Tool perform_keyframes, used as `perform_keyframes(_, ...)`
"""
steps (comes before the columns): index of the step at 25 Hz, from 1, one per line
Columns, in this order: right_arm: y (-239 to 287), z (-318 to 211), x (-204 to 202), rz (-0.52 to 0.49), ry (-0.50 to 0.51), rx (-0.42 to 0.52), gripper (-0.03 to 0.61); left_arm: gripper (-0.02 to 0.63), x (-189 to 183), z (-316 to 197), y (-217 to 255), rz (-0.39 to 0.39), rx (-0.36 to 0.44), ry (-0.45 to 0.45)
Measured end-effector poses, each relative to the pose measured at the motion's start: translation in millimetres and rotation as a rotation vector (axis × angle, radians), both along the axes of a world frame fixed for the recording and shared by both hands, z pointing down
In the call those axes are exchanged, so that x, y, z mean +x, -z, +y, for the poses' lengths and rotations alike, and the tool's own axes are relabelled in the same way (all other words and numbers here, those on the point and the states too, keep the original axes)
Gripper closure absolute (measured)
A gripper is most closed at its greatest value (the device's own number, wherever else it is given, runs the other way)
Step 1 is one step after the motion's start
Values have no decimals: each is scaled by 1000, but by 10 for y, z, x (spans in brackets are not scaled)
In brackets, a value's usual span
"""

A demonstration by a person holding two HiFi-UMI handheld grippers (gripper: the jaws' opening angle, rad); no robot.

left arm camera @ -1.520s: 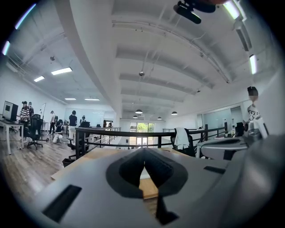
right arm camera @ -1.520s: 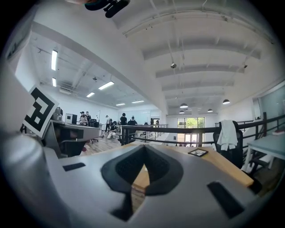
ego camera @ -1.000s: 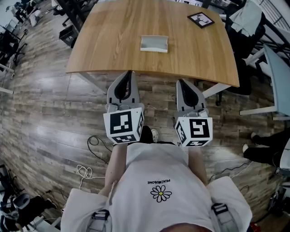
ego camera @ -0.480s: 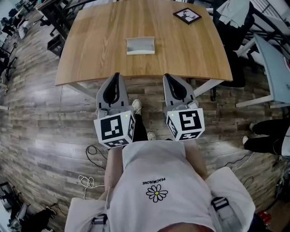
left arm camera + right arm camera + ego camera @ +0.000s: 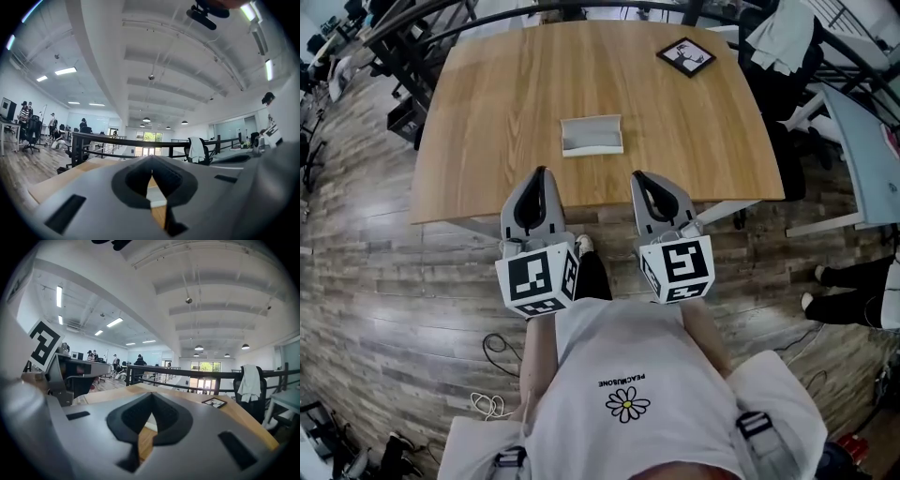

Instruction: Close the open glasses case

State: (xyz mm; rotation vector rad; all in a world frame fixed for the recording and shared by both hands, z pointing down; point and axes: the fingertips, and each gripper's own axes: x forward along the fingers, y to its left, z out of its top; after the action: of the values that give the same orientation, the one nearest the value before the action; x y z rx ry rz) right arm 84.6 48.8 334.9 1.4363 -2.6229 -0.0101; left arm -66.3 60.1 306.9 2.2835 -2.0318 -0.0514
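Note:
An open white glasses case (image 5: pixel 592 134) lies on the wooden table (image 5: pixel 487 103), a little nearer than its middle. My left gripper (image 5: pixel 537 172) and right gripper (image 5: pixel 638 176) are held side by side, pointing level at the table, their tips just over its near edge. The case lies ahead of them, between the two, and neither touches it. Both pairs of jaws meet at the tip with nothing in them. In the left gripper view the left gripper (image 5: pixel 151 160) shows a white sliver of the case (image 5: pixel 157 200) through the gap below its tips. The right gripper (image 5: pixel 152 397) shows the same.
A black framed picture (image 5: pixel 685 56) lies at the table's far right corner. A chair draped with a white garment (image 5: pixel 787 33) stands at the right. Another person's legs (image 5: pixel 853 300) are at the right edge. Cables (image 5: pixel 492 347) lie on the wood floor behind me.
The table and case have come closer in the head view. Both grippers have moved forward from over the floor to the table's near edge, still shut.

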Motion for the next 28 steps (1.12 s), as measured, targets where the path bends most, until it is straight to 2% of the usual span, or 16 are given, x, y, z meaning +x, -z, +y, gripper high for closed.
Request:
perform_keyframes(4,-7,-515,-173,4,-24,-8,574,597,-168,-554,26,-7,10,-25)
perform_keyframes(8,-57,-1041,-363,22,-38,-58,574,597,-309,-1106,42,-45,-1,-59)
perform_keyframes(13,-58,-1649,-500,29,-96,-100,574,597,-525,-1770,24,-21,-23,-107)
perform_keyframes(16,-108,-1879,-542,23,-132,-128,574,597,-690,-2059,-40,-16,-47,-105)
perform_keyframes(19,-171,-2032,-538,27,-148,-157,574,597,-759,-2250,-108,1,-69,-93)
perform_keyframes(23,-278,-2112,-557,38,-126,-179,574,597,-742,-2377,-213,-15,-98,-93)
perform_keyframes(28,-329,-2212,-486,85,-104,-157,574,597,-577,-2465,-130,-29,-53,-124)
